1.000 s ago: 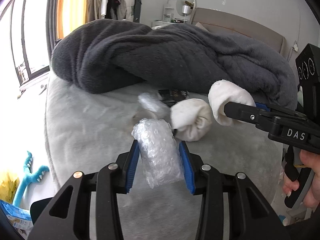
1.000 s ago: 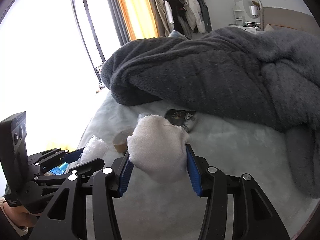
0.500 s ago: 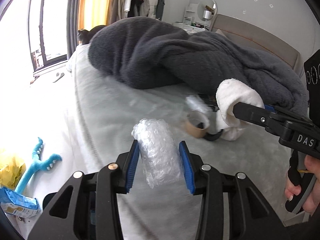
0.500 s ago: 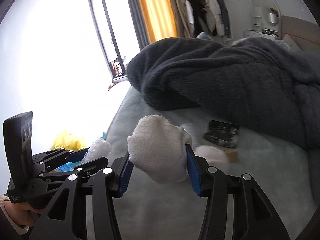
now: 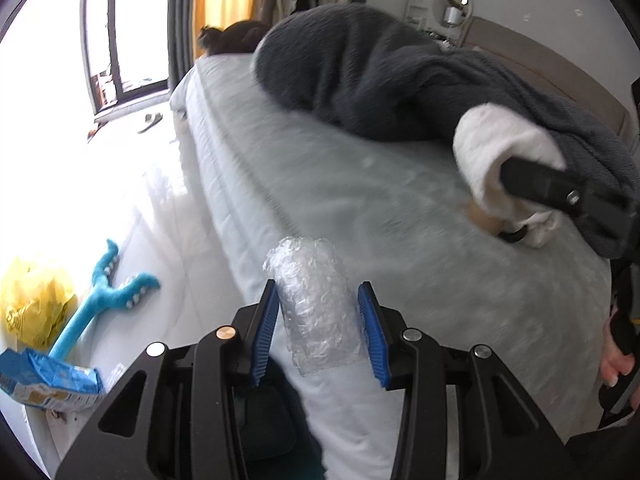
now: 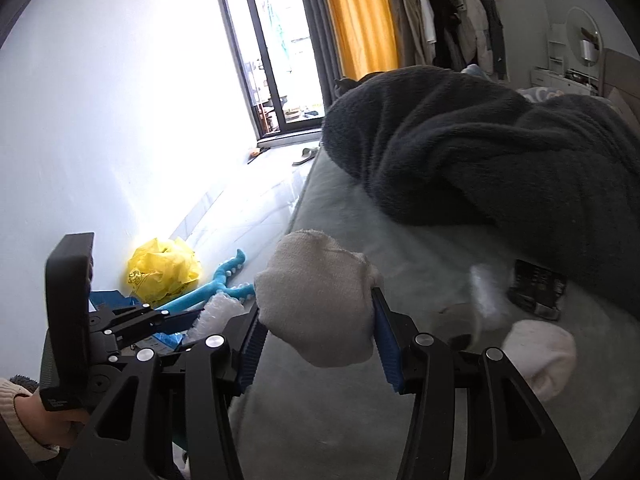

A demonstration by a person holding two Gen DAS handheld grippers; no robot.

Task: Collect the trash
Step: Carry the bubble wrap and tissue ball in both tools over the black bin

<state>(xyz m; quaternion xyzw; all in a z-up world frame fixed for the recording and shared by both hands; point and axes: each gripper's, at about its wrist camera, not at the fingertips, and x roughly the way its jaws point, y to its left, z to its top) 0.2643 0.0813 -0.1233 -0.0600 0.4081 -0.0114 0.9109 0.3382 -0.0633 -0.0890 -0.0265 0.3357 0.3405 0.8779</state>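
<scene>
crinkled clear bubble wrap roll (image 5: 318, 304) stands upright, pinched between the blue pads of the left hand-held gripper (image 5: 319, 320), above the edge of the grey bed (image 5: 360, 208). off-white fuzzy sock ball (image 6: 318, 300) sits clamped in the right hand-held gripper (image 6: 320, 338), to the right of the left one. beyond it on the bed lie a second white sock (image 6: 540, 354) and dark grey fleece blanket (image 6: 480, 152).

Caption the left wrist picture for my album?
Left gripper holds crumpled bubble wrap above the bed edge.
</scene>
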